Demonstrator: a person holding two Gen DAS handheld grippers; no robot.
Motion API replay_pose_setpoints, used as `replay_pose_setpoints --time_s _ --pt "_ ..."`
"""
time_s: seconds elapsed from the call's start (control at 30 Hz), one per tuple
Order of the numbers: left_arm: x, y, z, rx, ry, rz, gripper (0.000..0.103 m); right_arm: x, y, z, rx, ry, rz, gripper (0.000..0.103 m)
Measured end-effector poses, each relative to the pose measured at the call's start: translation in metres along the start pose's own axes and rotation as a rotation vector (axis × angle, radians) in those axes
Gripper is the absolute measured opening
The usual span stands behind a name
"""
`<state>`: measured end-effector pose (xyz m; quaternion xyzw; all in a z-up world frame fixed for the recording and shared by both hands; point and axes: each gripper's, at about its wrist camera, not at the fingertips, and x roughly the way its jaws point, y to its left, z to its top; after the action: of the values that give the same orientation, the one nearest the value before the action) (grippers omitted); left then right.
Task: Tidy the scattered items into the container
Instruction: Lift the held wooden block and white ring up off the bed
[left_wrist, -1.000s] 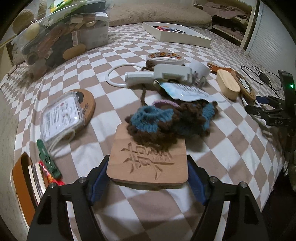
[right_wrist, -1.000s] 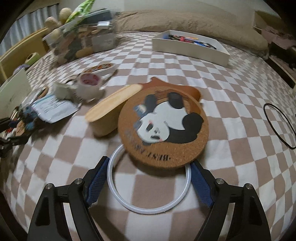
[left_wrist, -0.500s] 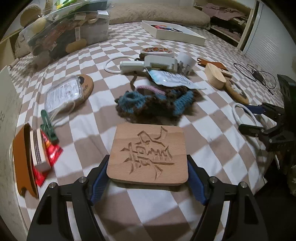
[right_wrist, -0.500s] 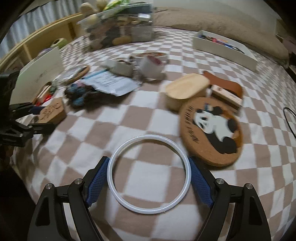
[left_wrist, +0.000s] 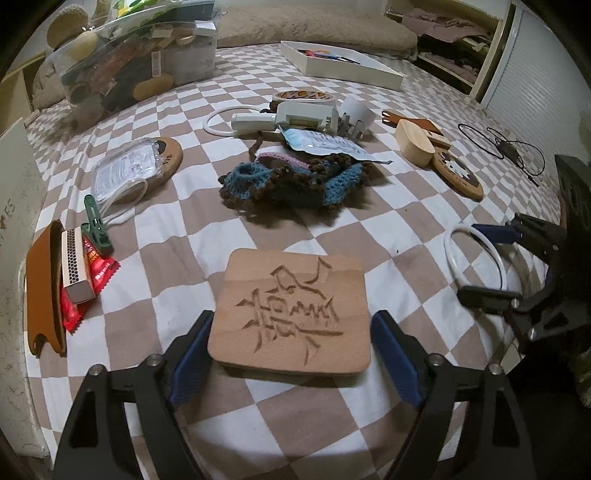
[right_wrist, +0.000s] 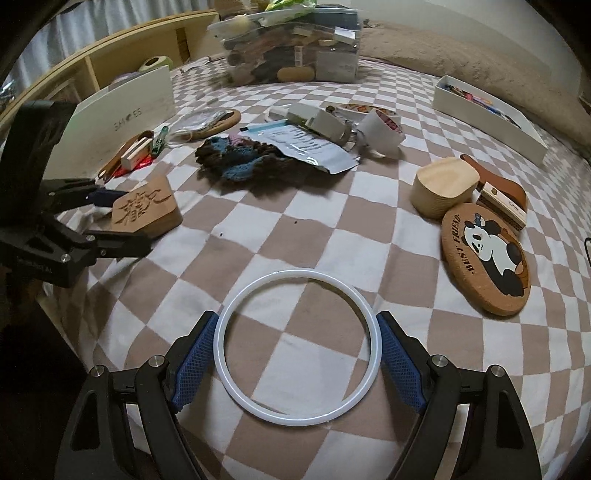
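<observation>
Left gripper (left_wrist: 291, 347) clamping wooden plaque (left_wrist: 291, 314) between blue pads (left_wrist: 192, 354), carved face up, holding it just above checked cover (left_wrist: 177, 266). Right gripper (right_wrist: 297, 354) pinching white ring (right_wrist: 297, 347) across its width, pads (right_wrist: 194, 354) pressing both sides, ring hanging level over cover (right_wrist: 332, 236). Same gripper (left_wrist: 517, 273) showing at right edge of left view, ring (left_wrist: 472, 254) caught in jaws; left gripper (right_wrist: 99, 225) showing at left edge of right view, plaque (right_wrist: 146, 210) in its grip.

Lying mid-cover: crochet heap (left_wrist: 291, 181), blue and brown, with printed pouch (left_wrist: 325, 142) resting on its far edge. Beyond these, white charger (left_wrist: 291, 116) and tape roll (left_wrist: 303, 96) sitting close together. Panda coaster (right_wrist: 485, 258) lying flat at right, just beside oval wooden box (right_wrist: 445, 190). Green clip (left_wrist: 96, 227) and matchbox (left_wrist: 75, 267) lying at left, near packet (left_wrist: 125, 170) resting on cork disc (left_wrist: 173, 157).

White tray (right_wrist: 487, 120) sitting at far right with small things inside, well apart from both grippers. Clear bin (right_wrist: 291, 48), packed full, standing at far end. White board (right_wrist: 125, 107) standing upright at left edge.
</observation>
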<state>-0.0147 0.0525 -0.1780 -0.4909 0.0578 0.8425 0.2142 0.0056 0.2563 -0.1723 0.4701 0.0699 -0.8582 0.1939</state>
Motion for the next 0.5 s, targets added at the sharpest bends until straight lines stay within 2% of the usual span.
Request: replay_pose_setpoints --time_s 0.17,0.3,0.43,0.5 --pt "0.007 -0.001 0.003 0.007 -0.008 0.065 0.089 0.001 0.001 -0.001 0.004 0.014 -0.01 0.086" --pt "0.011 0.005 0.007 -0.02 -0.01 0.06 0.09 0.0 0.002 -0.001 0.008 0.027 -0.032 0.087" --pt "0.012 0.005 0.008 -0.033 -0.002 0.062 0.09 0.0 0.001 -0.004 0.014 0.041 -0.064 0.098" --pt "0.011 0.003 0.008 -0.03 0.0 0.062 0.086 0.0 0.0 -0.005 0.017 0.049 -0.073 0.099"
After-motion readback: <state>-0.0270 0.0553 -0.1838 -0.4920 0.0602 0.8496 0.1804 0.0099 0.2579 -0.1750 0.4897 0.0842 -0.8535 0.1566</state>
